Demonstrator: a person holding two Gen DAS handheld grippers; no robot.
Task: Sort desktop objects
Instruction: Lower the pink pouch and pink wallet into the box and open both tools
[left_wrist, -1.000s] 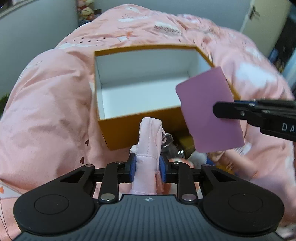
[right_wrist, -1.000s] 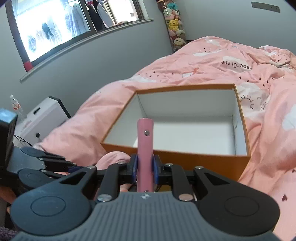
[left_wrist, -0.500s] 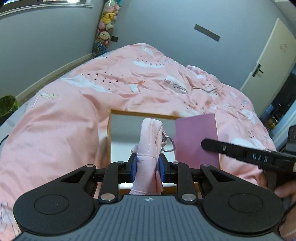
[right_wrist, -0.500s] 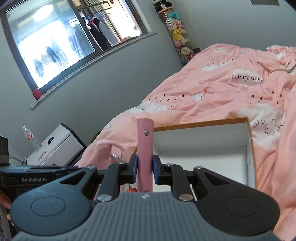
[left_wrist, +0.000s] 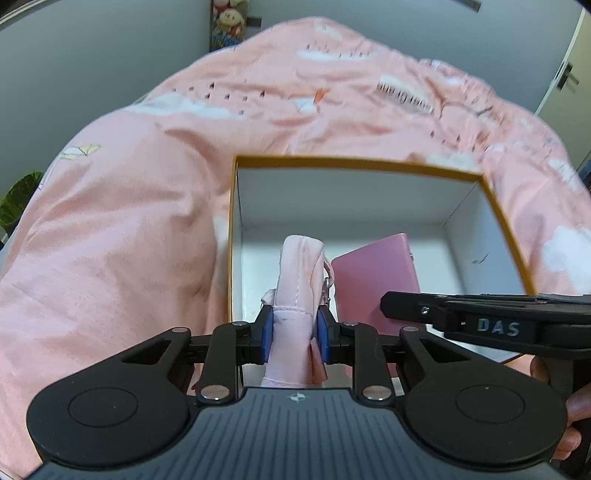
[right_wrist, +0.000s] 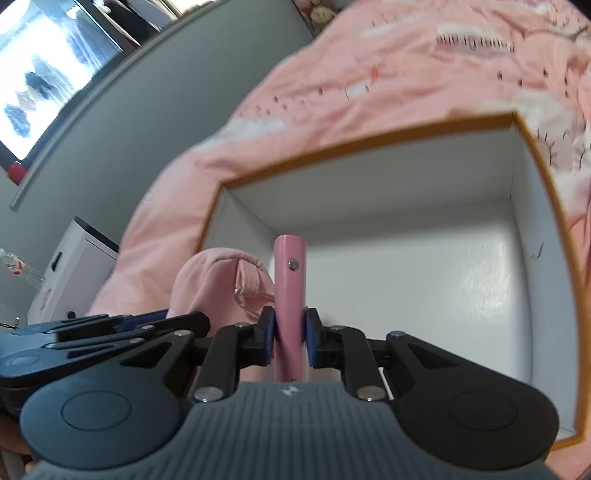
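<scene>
Left wrist view: a pale pink fabric pouch (left_wrist: 300, 291) is clamped between the blue pads (left_wrist: 266, 335) of the left gripper (left_wrist: 295, 334). Compared with half a second ago, the box (left_wrist: 343, 162) is seen larger and from more overhead, its white floor now exposed. The pouch is held over the near-left part of the box interior; whether it touches the floor cannot be told. A metal ring hangs at its right side. The pink notebook (left_wrist: 376, 284) is held just to the right, also over the box interior, slightly tilted.

Right wrist view: the notebook (right_wrist: 290, 291) is seen edge-on, a silver snap near its top, gripped by the right gripper (right_wrist: 290, 336) with fingers closed on it. The pouch (right_wrist: 218, 284) is just left of it. The box sits on a pink duvet (left_wrist: 122, 236).
</scene>
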